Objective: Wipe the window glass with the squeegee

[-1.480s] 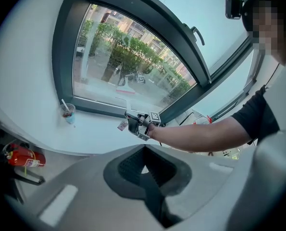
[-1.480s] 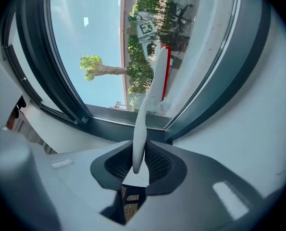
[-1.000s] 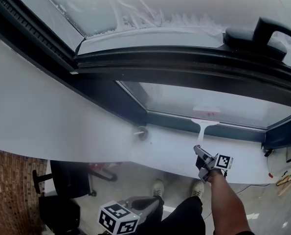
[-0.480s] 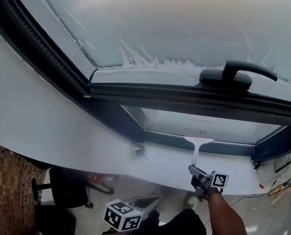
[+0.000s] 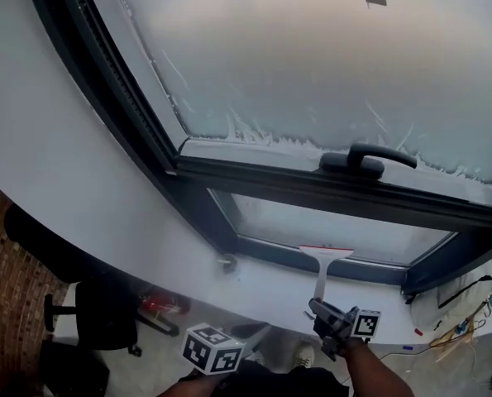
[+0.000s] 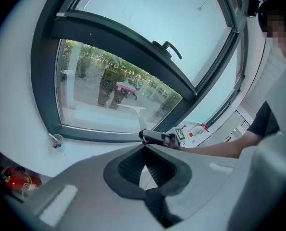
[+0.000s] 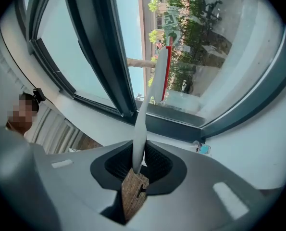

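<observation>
Down the lower pane [image 5: 328,220] the squeegee [image 5: 326,252] has slid; its red-edged blade now meets the bottom frame [image 5: 270,252], with no glass left below. The right gripper [image 7: 139,149] clamps its white handle above the sill [image 5: 262,289]. The left gripper [image 6: 143,146] hangs low, jaws together and empty.

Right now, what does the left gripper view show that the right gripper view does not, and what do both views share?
Only the left gripper view shows the dark window handle, a red object below the sill, and the right gripper from outside, with the person's forearm behind it. Only the right gripper view shows that gripper's jaws from behind, shut on the white handle of the squeegee. Both views share the lower window pane, the white sill and a small cup standing on it.
</observation>
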Demonstrator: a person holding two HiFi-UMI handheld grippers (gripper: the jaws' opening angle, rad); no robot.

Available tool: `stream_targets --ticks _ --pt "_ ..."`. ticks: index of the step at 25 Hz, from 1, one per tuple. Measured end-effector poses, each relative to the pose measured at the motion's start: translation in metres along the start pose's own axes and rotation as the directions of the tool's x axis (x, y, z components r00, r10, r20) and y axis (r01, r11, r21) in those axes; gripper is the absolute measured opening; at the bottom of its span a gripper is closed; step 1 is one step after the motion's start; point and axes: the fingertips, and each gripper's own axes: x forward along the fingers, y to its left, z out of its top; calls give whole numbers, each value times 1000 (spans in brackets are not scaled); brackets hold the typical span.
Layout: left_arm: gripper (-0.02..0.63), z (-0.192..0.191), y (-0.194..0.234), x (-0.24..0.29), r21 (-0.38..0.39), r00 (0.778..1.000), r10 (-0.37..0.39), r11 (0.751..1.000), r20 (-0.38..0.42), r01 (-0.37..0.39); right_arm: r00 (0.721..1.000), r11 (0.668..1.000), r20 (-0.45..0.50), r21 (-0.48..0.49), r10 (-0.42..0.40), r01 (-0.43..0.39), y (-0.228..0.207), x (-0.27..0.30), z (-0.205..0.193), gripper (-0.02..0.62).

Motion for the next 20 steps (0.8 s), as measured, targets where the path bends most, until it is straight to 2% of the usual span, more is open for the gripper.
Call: stream_targets --ticks 7,10,16,20 --pt "0 -10 -8 -19 36 999 -53 998 -11 53 997 995 74 -105 9 -1 49 -13 37 87" --pt "0 -12 -10 -29 56 997 -79 995 -9 80 994 993 107 -120 25 -12 67 -17 49 87" --pt "0 -29 -7 -41 79 992 -128 989 -15 129 989 983 146 -183 -5 32 74 -19 62 88" --pt "0 -41 -10 -47 77 989 -145 986 -19 146 985 979 170 -201 1 33 85 -20 66 89"
